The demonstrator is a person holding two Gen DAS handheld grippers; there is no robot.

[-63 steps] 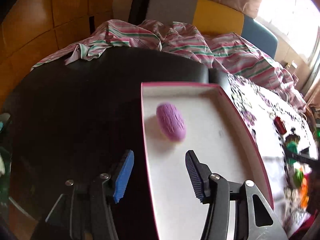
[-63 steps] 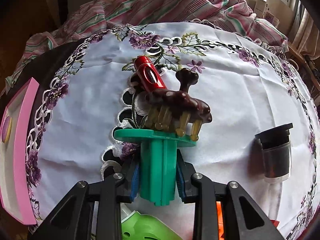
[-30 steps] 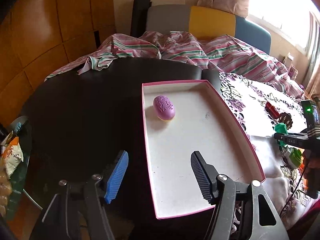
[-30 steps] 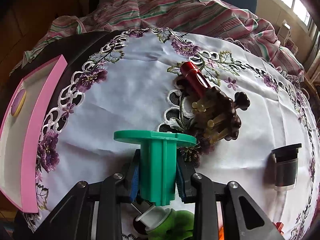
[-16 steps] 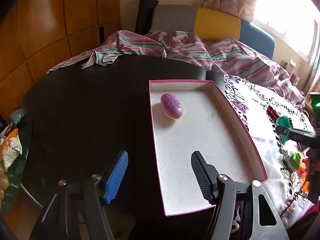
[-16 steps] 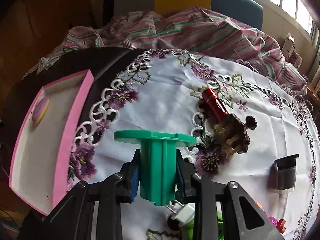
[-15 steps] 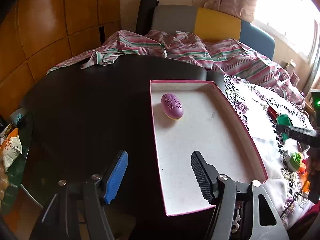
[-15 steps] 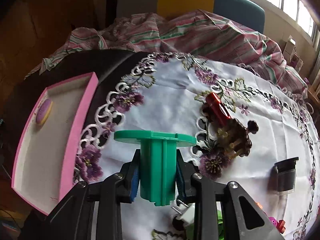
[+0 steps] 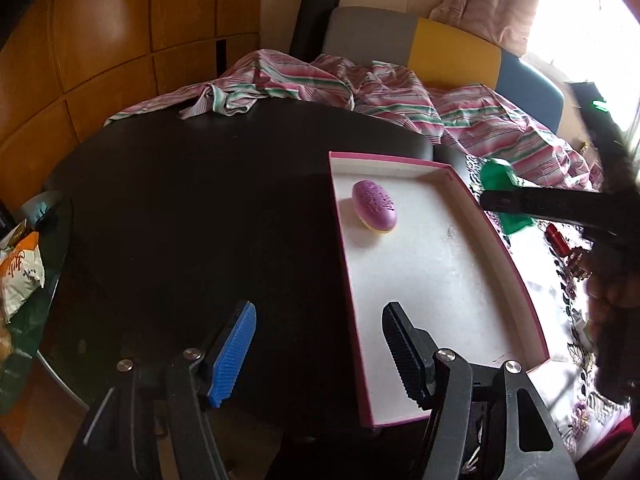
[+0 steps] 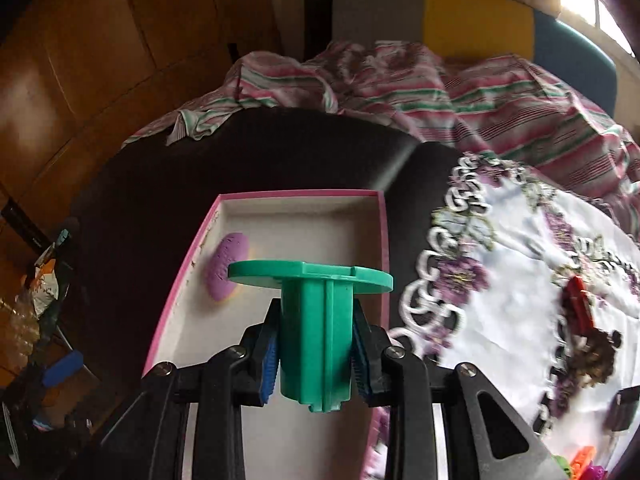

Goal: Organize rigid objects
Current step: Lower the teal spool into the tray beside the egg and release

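A dark round bench (image 9: 192, 208), part-covered by an embroidered cloth (image 10: 516, 276). The right hand-held gripper (image 10: 316, 354) clamps a green flanged piece (image 10: 316, 320), poised over the near end of the pink-rimmed tray (image 10: 382, 240). Ahead in the tray lies one purple oval (image 10: 228, 266): placed. The left hand-held gripper (image 9: 318, 354), half-spread and empty, straddles the tray's left wall. Right of the right-hand tool, a red cylinder (image 10: 578, 304), a brown comb-like item (image 10: 592, 354) and others remain on the cloth.

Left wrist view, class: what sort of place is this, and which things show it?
Most likely a living or dining room at home: a dark round table, a crumpled striped cloth across its far side, a cushioned seat behind, and a curtained window.
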